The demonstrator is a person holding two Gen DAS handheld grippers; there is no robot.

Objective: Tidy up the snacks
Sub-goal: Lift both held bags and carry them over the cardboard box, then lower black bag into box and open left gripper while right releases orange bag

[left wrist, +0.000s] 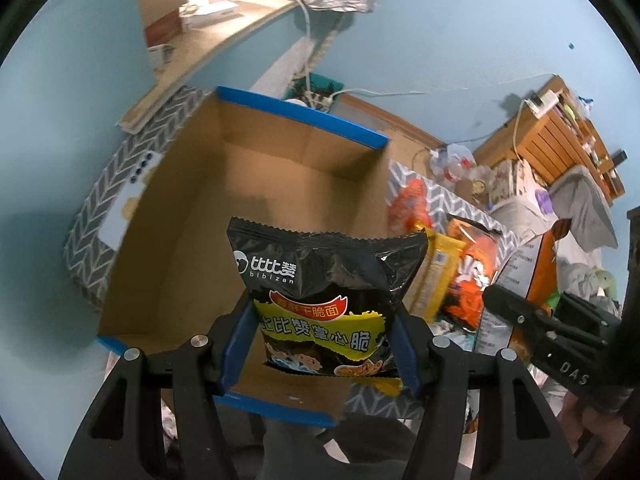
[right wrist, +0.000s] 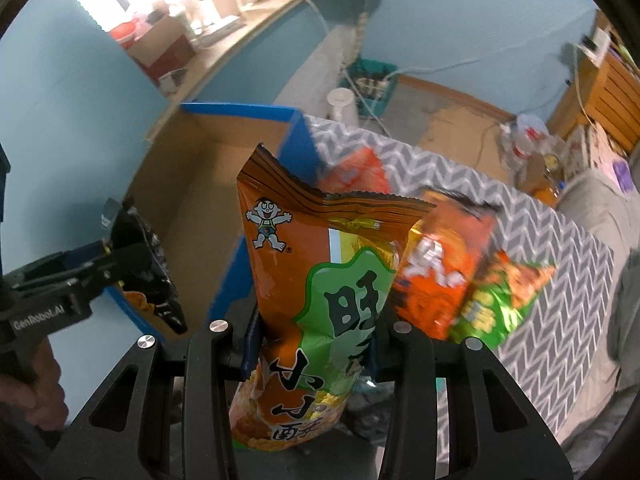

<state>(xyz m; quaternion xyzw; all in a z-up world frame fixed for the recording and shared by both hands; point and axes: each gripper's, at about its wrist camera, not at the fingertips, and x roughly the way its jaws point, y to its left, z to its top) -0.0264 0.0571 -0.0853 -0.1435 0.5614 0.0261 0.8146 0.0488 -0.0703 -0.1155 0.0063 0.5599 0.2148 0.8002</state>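
Observation:
My left gripper (left wrist: 320, 340) is shut on a black and yellow noodle snack packet (left wrist: 324, 288) and holds it upright over the near edge of an open cardboard box (left wrist: 192, 216) with blue-taped rims. My right gripper (right wrist: 314, 344) is shut on a tall orange and green snack bag (right wrist: 320, 280), held upright just right of the same box (right wrist: 176, 184). The left gripper with its black packet also shows in the right wrist view (right wrist: 132, 268). The right gripper shows at the right of the left wrist view (left wrist: 532, 320).
More snack packets (right wrist: 452, 264) lie on the grey chevron-patterned surface (right wrist: 520, 216) right of the box; an orange packet (left wrist: 472, 268) and a yellow one (left wrist: 436, 272) show there too. Wooden shelves (left wrist: 560, 136), cables and clutter stand behind against the blue wall.

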